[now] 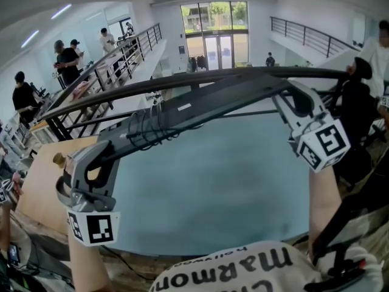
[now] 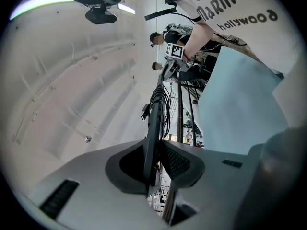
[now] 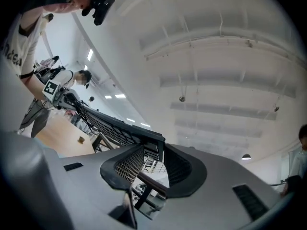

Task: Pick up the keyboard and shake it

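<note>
The black keyboard (image 1: 200,105) is held in the air above the table, edge-on to the head view, with its cable (image 1: 146,126) wound round it. My left gripper (image 1: 102,151) is shut on its left end. In the left gripper view that thin edge (image 2: 154,123) stands between the pads (image 2: 177,162), and my right gripper (image 2: 175,51) shows at the far end. The right gripper (image 1: 293,99) is shut on the right end. Seen from the right gripper (image 3: 152,159), the keyboard's key side (image 3: 110,126) runs away to the left gripper (image 3: 53,90).
A blue-grey table top (image 1: 213,187) lies below the keyboard. A wooden table (image 1: 42,187) stands at the left. A railing (image 1: 121,53) and several people are behind it. Black stand legs (image 1: 358,193) rise at the right.
</note>
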Tool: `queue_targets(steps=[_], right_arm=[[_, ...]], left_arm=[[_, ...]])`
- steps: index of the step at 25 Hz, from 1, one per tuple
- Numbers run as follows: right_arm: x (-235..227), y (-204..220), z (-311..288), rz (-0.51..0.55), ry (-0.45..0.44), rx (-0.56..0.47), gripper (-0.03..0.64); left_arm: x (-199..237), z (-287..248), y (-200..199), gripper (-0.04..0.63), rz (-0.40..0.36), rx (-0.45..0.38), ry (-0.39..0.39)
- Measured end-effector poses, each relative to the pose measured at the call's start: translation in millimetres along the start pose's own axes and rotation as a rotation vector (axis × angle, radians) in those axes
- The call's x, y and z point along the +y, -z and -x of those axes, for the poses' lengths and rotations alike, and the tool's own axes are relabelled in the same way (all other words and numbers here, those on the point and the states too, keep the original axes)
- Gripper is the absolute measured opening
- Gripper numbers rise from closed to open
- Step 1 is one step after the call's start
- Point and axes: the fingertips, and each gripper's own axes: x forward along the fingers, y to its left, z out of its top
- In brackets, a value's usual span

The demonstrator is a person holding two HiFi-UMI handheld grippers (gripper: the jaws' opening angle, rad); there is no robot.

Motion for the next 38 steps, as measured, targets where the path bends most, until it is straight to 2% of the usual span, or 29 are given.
queue_targets(steps=[13, 16, 18, 22, 25, 29, 35, 38], right_arm=[[6.0, 10.2, 9.5, -0.027, 0.026, 0.002, 0.15], [3.0, 4.5, 11.4, -0.019, 0.036, -0.025, 0.15], [1.5, -0.2, 12.7, 0.0, 0.041, -0.031, 0.15], [-14.7, -14.3, 29.6, 0.018, 0.053, -0.089, 0.15], [-30.1, -25.3, 42.8, 0.05, 0.074, -0.139, 0.152], [-31.4, -38.1, 50.9, 0.068, 0.091, -0.175, 0.152], [-22.6, -44.0, 46.1, 0.02, 0.096, -0.237, 0.153], [-29.6, -52.2, 49.7, 0.021, 0.098, -0.238, 0.154]], left_arm=[[-3.0, 1.4, -0.6, 0.084, -0.08, -0.049, -0.028], [0.5, 0.3, -1.2, 0.083, -0.075, -0.079, -0.059], [2.2, -2.5, -0.8, 0.083, -0.068, -0.07, -0.062], [5.7, 3.7, -27.4, 0.083, -0.084, -0.101, -0.119], [6.5, 0.1, -42.5, 0.083, -0.07, -0.127, -0.173], [4.6, 3.1, -45.1, 0.084, -0.043, -0.149, -0.208], [-2.2, 4.2, -30.2, 0.084, -0.003, -0.179, -0.24], [3.0, 3.9, -37.5, 0.086, 0.012, -0.188, -0.248]])
